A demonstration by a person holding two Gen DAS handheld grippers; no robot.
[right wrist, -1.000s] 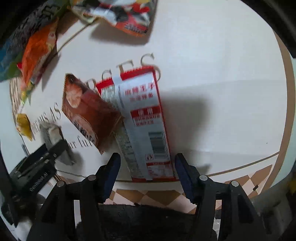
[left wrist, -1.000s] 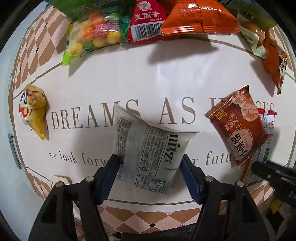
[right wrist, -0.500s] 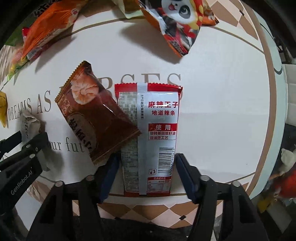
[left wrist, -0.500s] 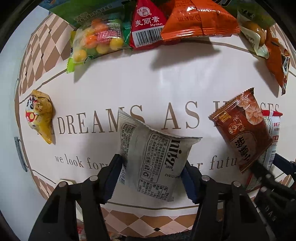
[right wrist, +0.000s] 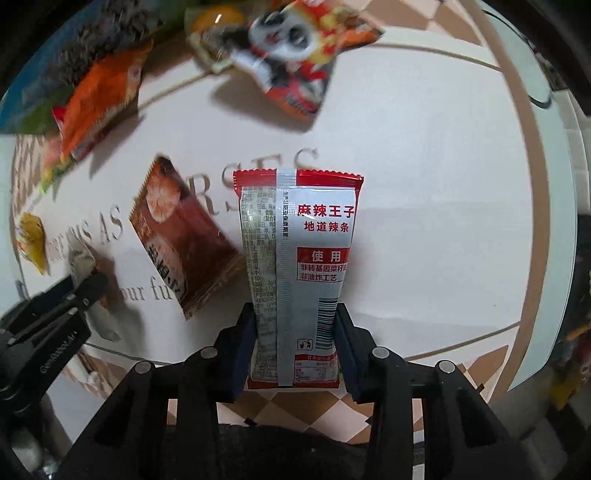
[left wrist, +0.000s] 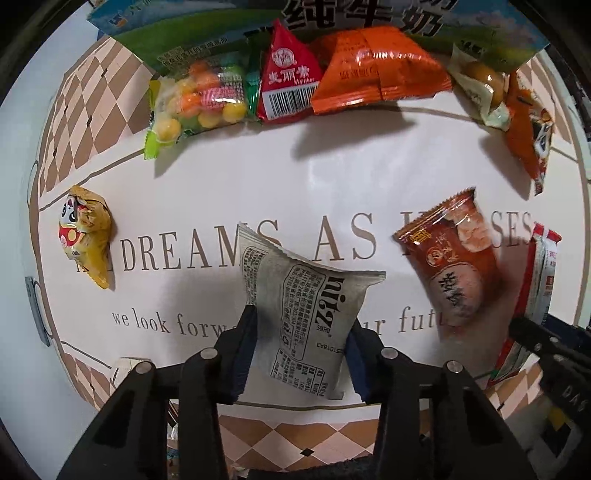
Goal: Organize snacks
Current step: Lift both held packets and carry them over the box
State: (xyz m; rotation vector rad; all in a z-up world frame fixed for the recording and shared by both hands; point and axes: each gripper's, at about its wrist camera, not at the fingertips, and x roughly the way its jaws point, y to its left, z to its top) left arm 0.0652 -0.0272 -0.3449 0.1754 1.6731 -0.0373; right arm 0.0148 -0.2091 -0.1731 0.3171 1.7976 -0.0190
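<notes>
My left gripper (left wrist: 301, 332) is shut on a grey printed snack packet (left wrist: 306, 314), its blue pads pressing both sides, held just above the white table mat (left wrist: 258, 177). My right gripper (right wrist: 295, 325) is shut on a red-and-silver spicy-strip packet (right wrist: 299, 266), upright between the pads. A brown shrimp-snack packet (right wrist: 181, 236) lies flat just left of it and also shows in the left wrist view (left wrist: 454, 266). The left gripper shows at the right wrist view's lower left (right wrist: 55, 317).
A row of snacks lies along the mat's far edge: candy-ball bag (left wrist: 195, 99), red triangular pack (left wrist: 288, 88), orange bag (left wrist: 376, 81), panda packet (right wrist: 295, 62). A yellow panda packet (left wrist: 83, 236) lies far left. A milk carton box (left wrist: 332, 22) stands behind.
Both grippers closed onto their packets. The right gripper swung so the red packet now stands straight and is pinched narrower; the left drew slightly back with the grey packet.
</notes>
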